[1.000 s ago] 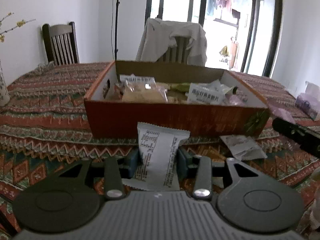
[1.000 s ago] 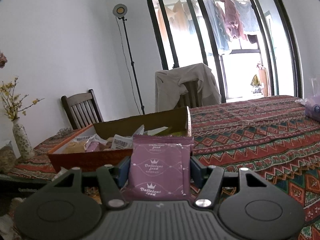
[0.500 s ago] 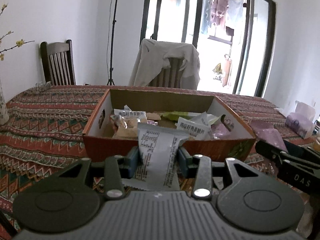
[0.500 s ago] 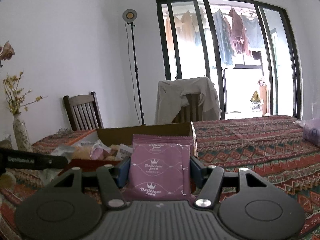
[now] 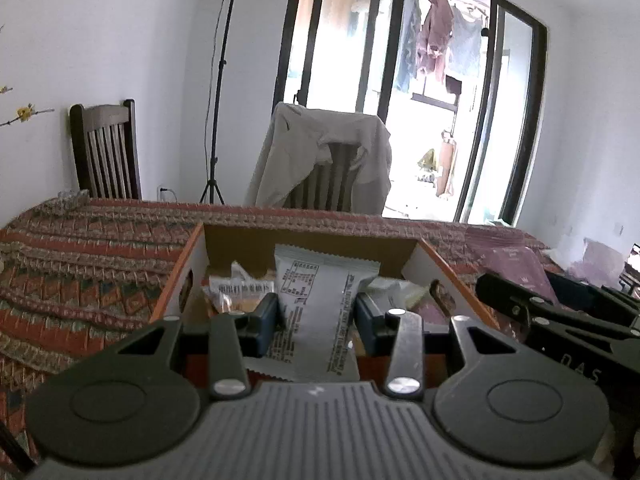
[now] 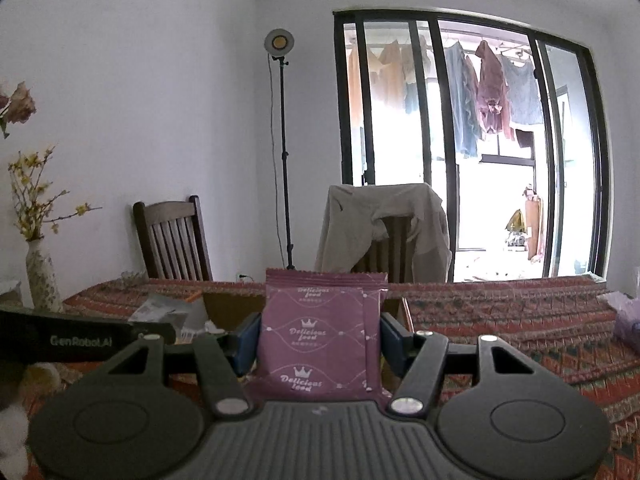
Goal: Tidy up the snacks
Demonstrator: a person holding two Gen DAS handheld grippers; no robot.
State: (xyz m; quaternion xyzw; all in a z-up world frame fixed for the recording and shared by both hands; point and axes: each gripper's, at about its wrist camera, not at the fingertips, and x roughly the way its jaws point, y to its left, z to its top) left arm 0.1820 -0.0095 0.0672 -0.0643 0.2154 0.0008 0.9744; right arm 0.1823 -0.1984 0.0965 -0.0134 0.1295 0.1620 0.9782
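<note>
Over the patterned tablecloth (image 5: 80, 264), each claw clamps a packet: left (image 5: 316, 320) grey (image 5: 320, 312), right (image 6: 320, 340) purple (image 6: 320, 340).

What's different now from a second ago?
Both tongs have risen and come toward the box: the left tongs now hold the white packet over its near edge. The right tongs stay shut on the purple packet. Nothing was let go; the box hasn't moved.

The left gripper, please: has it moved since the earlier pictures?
Yes. The left gripper, shut on the grey snack packet, has risen: the cardboard box now sits lower in its view, its inside visible from above.
</note>
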